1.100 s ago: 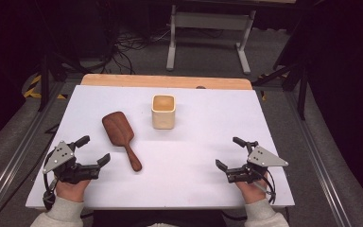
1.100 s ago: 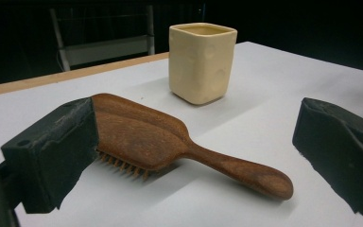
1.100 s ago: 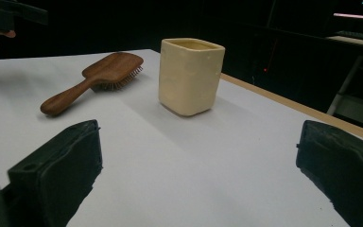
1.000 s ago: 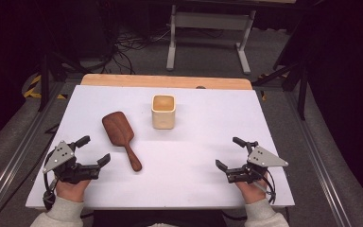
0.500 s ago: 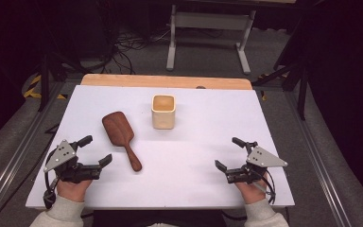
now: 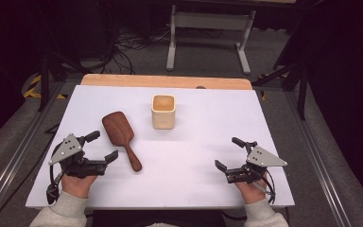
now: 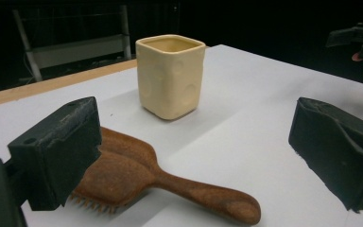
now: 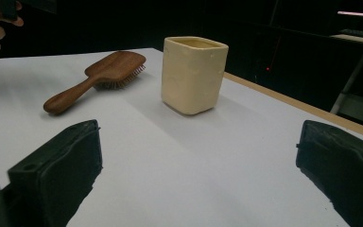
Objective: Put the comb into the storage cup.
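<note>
Both tongs are gaping, holding nothing: I'm keeping my left tongs (image 6: 100, 147) beside the hairbrush (image 6: 120, 136) for grabbing, my right tongs (image 6: 228, 154) waiting, facing the cup (image 6: 163, 111).

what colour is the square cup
Pale cream yellow; the cup shows best in the left gripper view.

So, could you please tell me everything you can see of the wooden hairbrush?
The wooden hairbrush is dark reddish-brown, with a broad paddle head and a slim rounded handle. It lies flat on the white table, bristles down, head toward the cream cup but apart from it, handle toward the person. The left tongs stand open beside it, not touching.
</note>
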Demonstrator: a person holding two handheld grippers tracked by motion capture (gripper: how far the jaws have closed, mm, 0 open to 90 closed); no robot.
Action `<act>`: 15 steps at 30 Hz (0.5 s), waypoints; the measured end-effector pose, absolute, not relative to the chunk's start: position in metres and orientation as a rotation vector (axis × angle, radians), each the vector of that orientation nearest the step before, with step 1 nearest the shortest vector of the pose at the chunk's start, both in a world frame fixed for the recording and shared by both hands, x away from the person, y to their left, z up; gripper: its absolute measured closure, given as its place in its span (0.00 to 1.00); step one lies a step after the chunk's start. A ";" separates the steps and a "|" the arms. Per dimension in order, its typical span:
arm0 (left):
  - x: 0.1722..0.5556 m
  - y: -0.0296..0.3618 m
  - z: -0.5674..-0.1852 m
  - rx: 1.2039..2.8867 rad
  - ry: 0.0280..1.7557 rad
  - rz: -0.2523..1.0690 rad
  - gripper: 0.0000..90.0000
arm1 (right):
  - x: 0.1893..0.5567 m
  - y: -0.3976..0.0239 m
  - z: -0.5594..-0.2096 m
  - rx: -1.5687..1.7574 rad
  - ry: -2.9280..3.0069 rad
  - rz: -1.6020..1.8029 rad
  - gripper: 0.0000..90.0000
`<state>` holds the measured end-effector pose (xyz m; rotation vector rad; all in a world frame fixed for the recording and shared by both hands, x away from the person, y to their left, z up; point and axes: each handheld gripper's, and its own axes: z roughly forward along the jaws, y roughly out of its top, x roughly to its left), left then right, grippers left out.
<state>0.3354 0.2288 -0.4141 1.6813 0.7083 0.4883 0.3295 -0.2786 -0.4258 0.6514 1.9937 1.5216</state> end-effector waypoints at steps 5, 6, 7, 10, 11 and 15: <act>0.341 0.217 -0.409 1.694 0.687 0.466 0.06 | 0.330 -0.278 -0.426 0.650 1.999 1.520 0.02; 0.342 0.214 -0.408 1.696 0.682 0.461 0.06 | 0.330 -0.278 -0.426 0.650 2.000 1.521 0.02; 0.344 0.211 -0.407 1.700 0.672 0.457 0.06 | 0.330 -0.278 -0.426 0.646 2.000 1.520 0.02; 0.347 0.202 -0.403 1.711 0.650 0.453 0.07 | 0.330 -0.279 -0.426 0.645 2.001 1.518 0.02; 0.349 0.198 -0.402 1.720 0.640 0.443 0.07 | 0.330 -0.279 -0.426 0.643 2.002 1.519 0.02; 0.354 0.188 -0.399 1.737 0.622 0.434 0.08 | 0.330 -0.279 -0.426 0.642 2.005 1.521 0.02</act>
